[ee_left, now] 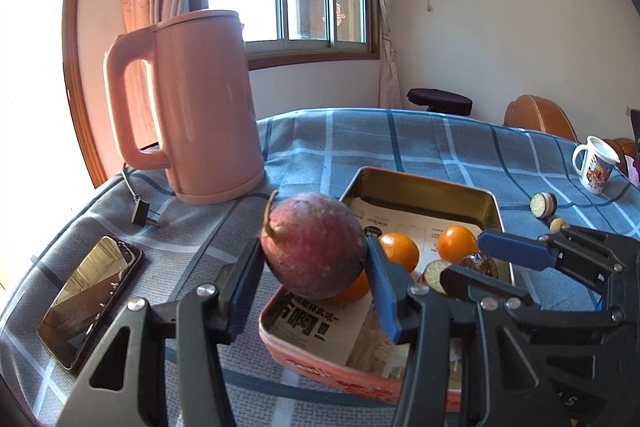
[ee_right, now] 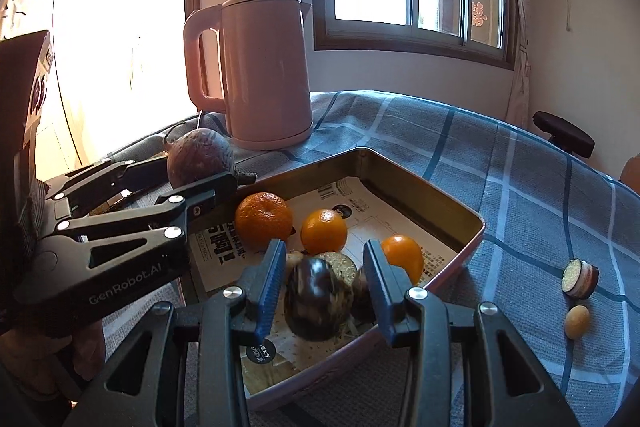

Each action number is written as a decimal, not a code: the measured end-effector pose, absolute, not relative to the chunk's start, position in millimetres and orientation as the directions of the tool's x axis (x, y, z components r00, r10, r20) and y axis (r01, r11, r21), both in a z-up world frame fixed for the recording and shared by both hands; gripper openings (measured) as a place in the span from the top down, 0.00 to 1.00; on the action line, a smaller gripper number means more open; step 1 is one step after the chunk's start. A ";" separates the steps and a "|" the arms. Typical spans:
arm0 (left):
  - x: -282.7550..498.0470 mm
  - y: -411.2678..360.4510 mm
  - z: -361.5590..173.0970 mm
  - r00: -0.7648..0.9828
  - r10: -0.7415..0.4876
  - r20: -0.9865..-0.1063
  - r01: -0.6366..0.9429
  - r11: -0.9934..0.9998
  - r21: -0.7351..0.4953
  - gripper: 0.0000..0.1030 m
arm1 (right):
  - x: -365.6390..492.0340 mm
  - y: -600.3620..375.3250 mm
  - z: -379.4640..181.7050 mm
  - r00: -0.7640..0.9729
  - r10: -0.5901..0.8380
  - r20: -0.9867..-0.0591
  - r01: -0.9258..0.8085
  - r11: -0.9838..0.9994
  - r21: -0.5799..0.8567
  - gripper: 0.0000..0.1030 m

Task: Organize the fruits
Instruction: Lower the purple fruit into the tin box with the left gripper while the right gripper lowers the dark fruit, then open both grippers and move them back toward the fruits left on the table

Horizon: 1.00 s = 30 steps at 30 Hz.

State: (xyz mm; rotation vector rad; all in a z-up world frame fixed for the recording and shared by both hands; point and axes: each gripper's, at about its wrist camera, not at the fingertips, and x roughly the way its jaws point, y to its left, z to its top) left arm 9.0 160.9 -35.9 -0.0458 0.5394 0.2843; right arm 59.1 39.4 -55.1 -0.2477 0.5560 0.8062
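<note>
My left gripper (ee_left: 314, 267) is shut on a reddish-purple passion fruit (ee_left: 314, 247) with a curled stem, held just above the near left corner of the paper-lined tin (ee_left: 420, 189). In the right wrist view the same fruit (ee_right: 200, 151) sits in that gripper (ee_right: 196, 175), left of the tin (ee_right: 400, 171). My right gripper (ee_right: 324, 291) hangs over the tin's near end with its jaws apart. Below and between them is a dark, blurred fruit (ee_right: 316, 303) that neither pad touches. Three oranges (ee_right: 264, 219) (ee_right: 324, 231) (ee_right: 402, 255) and a cut half (ee_right: 340, 263) lie inside.
A pink kettle (ee_left: 200, 107) stands behind the tin, its plug (ee_left: 142, 217) loose on the blue checked cloth. A phone (ee_left: 90, 299) lies at the left and a mug (ee_left: 596, 165) at the far right. A cut slice (ee_right: 580, 279) and a small yellow piece (ee_right: 577, 321) lie right of the tin.
</note>
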 end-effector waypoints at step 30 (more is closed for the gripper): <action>20.1 152.9 -39.8 0.796 0.225 -0.561 -0.250 0.968 0.034 0.25 | 60.4 11.4 -46.8 0.613 0.621 -0.489 -0.684 0.727 0.065 0.39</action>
